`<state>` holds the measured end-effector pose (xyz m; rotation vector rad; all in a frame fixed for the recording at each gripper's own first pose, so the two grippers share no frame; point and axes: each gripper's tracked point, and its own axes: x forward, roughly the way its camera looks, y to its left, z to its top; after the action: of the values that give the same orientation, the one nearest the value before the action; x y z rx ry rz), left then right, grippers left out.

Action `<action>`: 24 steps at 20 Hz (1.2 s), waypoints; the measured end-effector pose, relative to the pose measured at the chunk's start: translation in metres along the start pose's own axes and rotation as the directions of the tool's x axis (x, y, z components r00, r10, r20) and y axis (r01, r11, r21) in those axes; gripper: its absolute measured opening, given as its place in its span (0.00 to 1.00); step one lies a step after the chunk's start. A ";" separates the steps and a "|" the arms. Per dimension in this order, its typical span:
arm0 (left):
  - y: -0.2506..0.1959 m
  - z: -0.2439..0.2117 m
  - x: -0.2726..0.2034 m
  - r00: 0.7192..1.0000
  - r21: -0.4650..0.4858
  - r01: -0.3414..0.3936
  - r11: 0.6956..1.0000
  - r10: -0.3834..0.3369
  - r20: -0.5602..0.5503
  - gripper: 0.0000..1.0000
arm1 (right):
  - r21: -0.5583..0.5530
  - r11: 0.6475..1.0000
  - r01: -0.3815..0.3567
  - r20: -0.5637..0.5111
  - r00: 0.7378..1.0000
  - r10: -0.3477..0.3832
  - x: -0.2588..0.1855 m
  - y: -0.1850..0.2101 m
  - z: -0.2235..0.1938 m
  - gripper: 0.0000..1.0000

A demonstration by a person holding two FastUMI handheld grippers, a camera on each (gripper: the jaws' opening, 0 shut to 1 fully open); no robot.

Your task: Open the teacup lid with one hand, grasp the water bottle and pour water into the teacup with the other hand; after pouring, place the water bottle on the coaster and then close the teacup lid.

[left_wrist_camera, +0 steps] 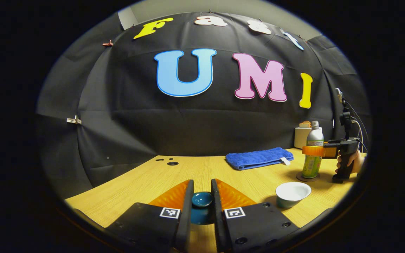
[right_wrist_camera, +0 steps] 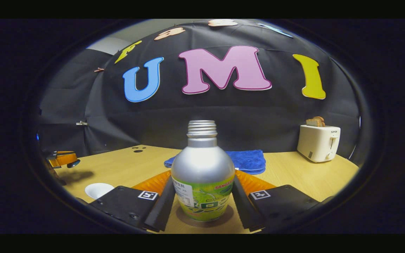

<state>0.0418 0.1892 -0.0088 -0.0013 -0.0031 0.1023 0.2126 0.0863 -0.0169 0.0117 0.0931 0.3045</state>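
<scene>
In the left gripper view my left gripper (left_wrist_camera: 201, 185) is shut on the dark teal teacup lid (left_wrist_camera: 202, 199), held just above the wooden table. The white-lined teacup (left_wrist_camera: 293, 194) stands uncovered to its right. Farther right, the silver and green water bottle (left_wrist_camera: 315, 136) stands upright on a round brown coaster (left_wrist_camera: 299, 176), with the right gripper (left_wrist_camera: 311, 150) clasped around its middle. In the right gripper view my right gripper (right_wrist_camera: 203, 175) has both fingers against the water bottle (right_wrist_camera: 202, 161), which rests on the coaster (right_wrist_camera: 227, 217). The teacup (right_wrist_camera: 98, 189) and the left gripper (right_wrist_camera: 63, 160) show at far left.
A folded blue towel (left_wrist_camera: 258, 158) lies at the back of the table (left_wrist_camera: 174, 175). A white toaster (right_wrist_camera: 318, 142) with bread in it stands at the back right. A hand (left_wrist_camera: 353, 161) holds the right gripper's handle. Small dark holes (left_wrist_camera: 172, 163) mark the table's back left.
</scene>
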 end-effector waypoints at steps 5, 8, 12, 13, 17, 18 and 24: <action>0.000 0.001 0.000 1.000 0.000 0.000 1.000 0.000 0.000 0.32 | 0.015 1.000 -0.020 -0.004 1.000 0.020 -0.004 0.007 0.001 0.98; 0.000 0.000 0.000 1.000 0.000 0.000 1.000 0.000 0.000 0.33 | -0.029 1.000 -0.012 0.000 1.000 0.012 -0.014 0.008 0.003 0.98; 0.000 0.000 0.000 1.000 0.000 0.000 1.000 0.000 0.000 0.33 | -0.112 0.994 -0.006 0.016 1.000 0.008 -0.031 0.009 0.005 0.98; 0.000 0.001 0.000 1.000 0.000 0.000 1.000 0.000 0.000 0.32 | -0.126 0.992 -0.009 0.020 1.000 0.011 -0.035 0.009 0.005 0.98; -0.004 0.001 -0.004 1.000 -0.002 0.011 1.000 -0.011 -0.003 0.32 | -0.126 0.992 -0.017 0.000 1.000 0.017 -0.053 0.011 -0.003 0.99; -0.009 0.001 -0.007 1.000 -0.002 0.022 1.000 -0.022 -0.002 0.32 | -0.128 0.992 -0.015 -0.002 1.000 0.015 -0.059 0.011 -0.003 0.99; -0.038 0.001 -0.009 0.997 0.001 0.081 0.997 -0.081 0.000 0.31 | -0.144 0.989 0.036 -0.001 0.999 -0.036 -0.095 -0.002 -0.004 0.98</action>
<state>0.0363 0.1506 -0.0074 -0.0007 -0.0026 0.0211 0.1230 0.0561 -0.0122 -0.1340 0.0749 0.2745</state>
